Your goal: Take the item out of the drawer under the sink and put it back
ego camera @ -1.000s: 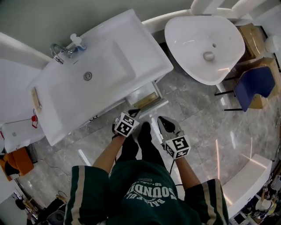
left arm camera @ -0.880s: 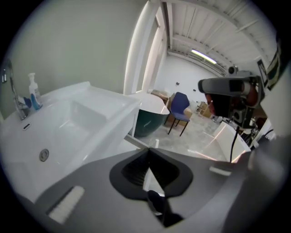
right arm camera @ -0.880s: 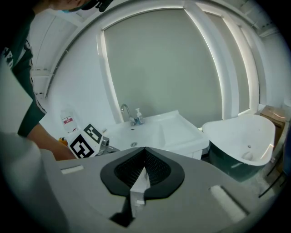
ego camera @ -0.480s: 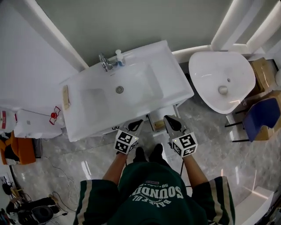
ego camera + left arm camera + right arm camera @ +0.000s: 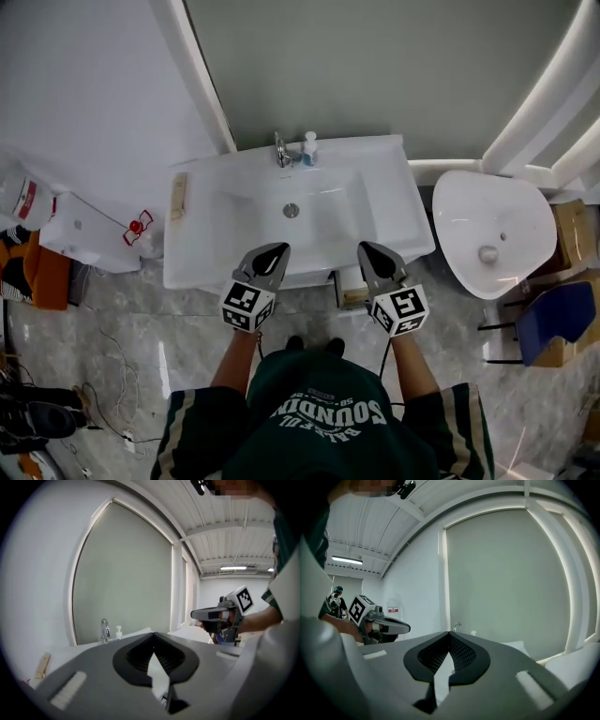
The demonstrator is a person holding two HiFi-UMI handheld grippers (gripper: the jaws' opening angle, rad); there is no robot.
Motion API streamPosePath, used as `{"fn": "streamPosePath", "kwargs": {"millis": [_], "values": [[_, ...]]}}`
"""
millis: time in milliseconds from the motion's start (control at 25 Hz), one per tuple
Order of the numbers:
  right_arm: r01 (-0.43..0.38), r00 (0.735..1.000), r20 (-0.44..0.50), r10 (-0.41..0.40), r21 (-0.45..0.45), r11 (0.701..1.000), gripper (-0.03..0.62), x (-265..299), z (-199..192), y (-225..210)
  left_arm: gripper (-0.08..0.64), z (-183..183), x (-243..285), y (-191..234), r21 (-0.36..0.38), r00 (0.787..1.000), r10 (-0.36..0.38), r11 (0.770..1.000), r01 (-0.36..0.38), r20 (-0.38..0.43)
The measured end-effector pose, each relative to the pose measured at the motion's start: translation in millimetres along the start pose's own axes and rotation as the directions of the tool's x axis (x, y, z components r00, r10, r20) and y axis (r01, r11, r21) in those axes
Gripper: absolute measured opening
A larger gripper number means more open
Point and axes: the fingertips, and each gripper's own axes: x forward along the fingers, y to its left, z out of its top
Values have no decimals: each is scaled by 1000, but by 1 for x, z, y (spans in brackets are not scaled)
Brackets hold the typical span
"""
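In the head view, the person in a green shirt [image 5: 328, 412] is standing on the grey marble floor [image 5: 131, 309] in front of the white sink [image 5: 234, 234], holding both grippers side by side over its front edge. The left gripper [image 5: 273, 247] and the right gripper [image 5: 367, 247] are both pointing toward the wall, and neither is touching the sink. A faucet [image 5: 280, 150] and a small soap bottle [image 5: 310, 147] are standing at the sink's back rim, and a wooden piece [image 5: 178, 195] is lying on its left ledge. Just under the front edge, between the two grippers, the drawer [image 5: 345, 281] is showing, with a tan item [image 5: 356, 297] lying inside it; what the item is cannot be made out. A white oval basin [image 5: 492, 234] is sitting to the right. In the left gripper view, the fingers [image 5: 140, 644] are lying clenched together with nothing between them, pointing above the sink toward the faucet and the grey wall panel [image 5: 126, 573], while the right gripper is showing off to the right. In the right gripper view, the fingers [image 5: 461, 645] are likewise pressing tip to tip on nothing, and the left gripper is showing at the left.
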Motion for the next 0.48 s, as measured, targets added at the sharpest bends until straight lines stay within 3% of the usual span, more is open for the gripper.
{"fn": "streamPosePath", "kwargs": {"millis": [200,480], "values": [[-18,1000,14,19,-17,1000,2,10,9,9,51,21,-14,13,11,999,28,1000,-28,47],[-18,1000,-2,18,-10,1000,2,9,0,13,51,20,-17,14,7,998,25,1000,-25,55]]}}
